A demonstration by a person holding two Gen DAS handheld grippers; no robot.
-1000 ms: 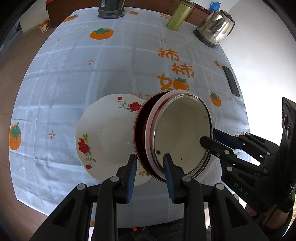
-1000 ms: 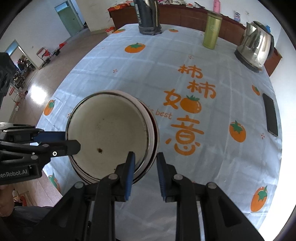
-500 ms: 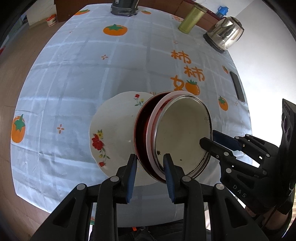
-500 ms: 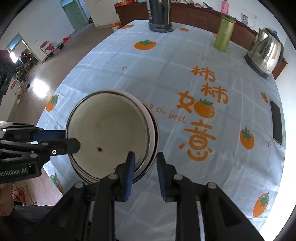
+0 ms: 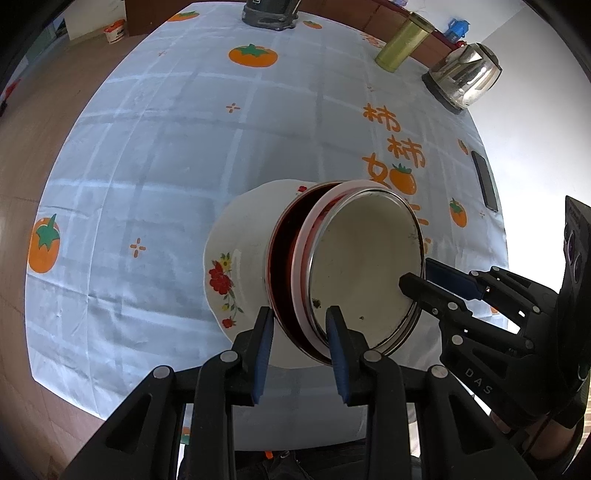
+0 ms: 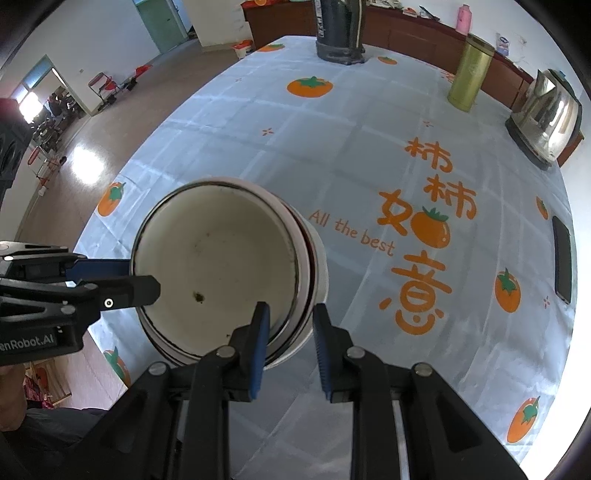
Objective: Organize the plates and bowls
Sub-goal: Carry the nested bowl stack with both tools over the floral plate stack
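Where both tools [image 5: 300, 345] [image 6: 290, 349] clamp, three nested bowls [image 5: 364, 258]

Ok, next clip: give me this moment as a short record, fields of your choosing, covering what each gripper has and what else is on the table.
held item: stack of bowls, cream metal bowl innermost, pink and dark red rims behind
left gripper: shut on the stack's near rim
right gripper: shut on the stack's rim from the opposite side
below the stack: floral plate on the tablecloth
stack attitude: lifted and tilted, clear of the plate
far table edge: green canister, steel kettle, dark appliance base
right table edge: black phone
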